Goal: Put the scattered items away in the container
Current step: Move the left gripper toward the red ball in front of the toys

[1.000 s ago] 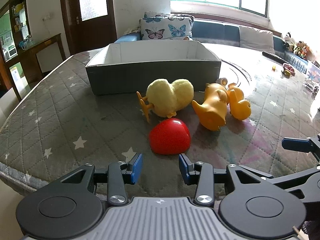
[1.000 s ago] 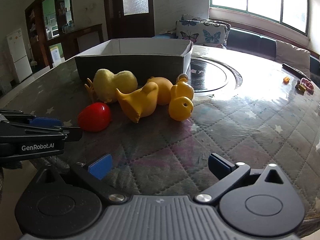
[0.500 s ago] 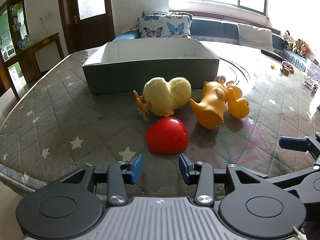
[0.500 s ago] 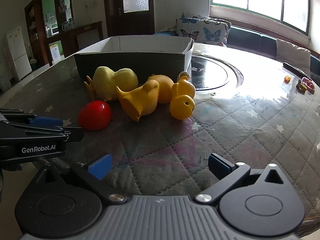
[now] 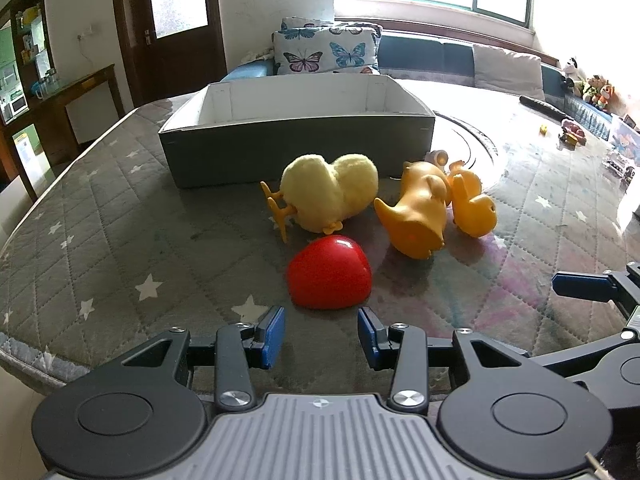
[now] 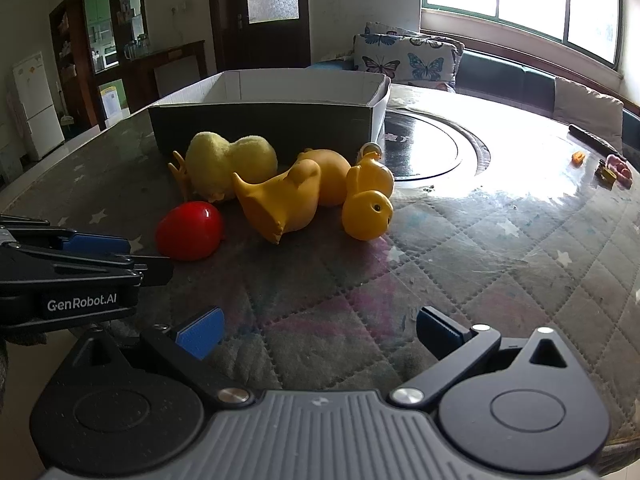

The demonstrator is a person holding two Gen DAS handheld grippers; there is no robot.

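Left wrist view: my left gripper (image 5: 321, 335) is spread, nothing in it, pads either side of the line to the red egg-shaped toy (image 5: 329, 273), which lies on the quilted table cover (image 5: 100, 248) just ahead of the tips, not touching. I judge it hard glossy plastic, light, slippery and prone to roll; best taken across its widest middle. Behind it the fluffy yellow chick (image 5: 329, 192) lies on its side, soft and squashy, thin orange feet to avoid. Two rubber ducks (image 5: 420, 216) lie tipped over, touching; they look hollow and springy, grip the body. The grey box (image 5: 296, 148) stands behind them; I can't see its floor past the near wall. A small round thing behind the ducks is too hidden to name.

Right wrist view: my right gripper (image 6: 318, 334) is spread wide and empty, well short of the ducks (image 6: 288, 200). Left gripper (image 6: 96, 248) comes in from the left edge, partly cut off. Window glare washes out the far tabletop.
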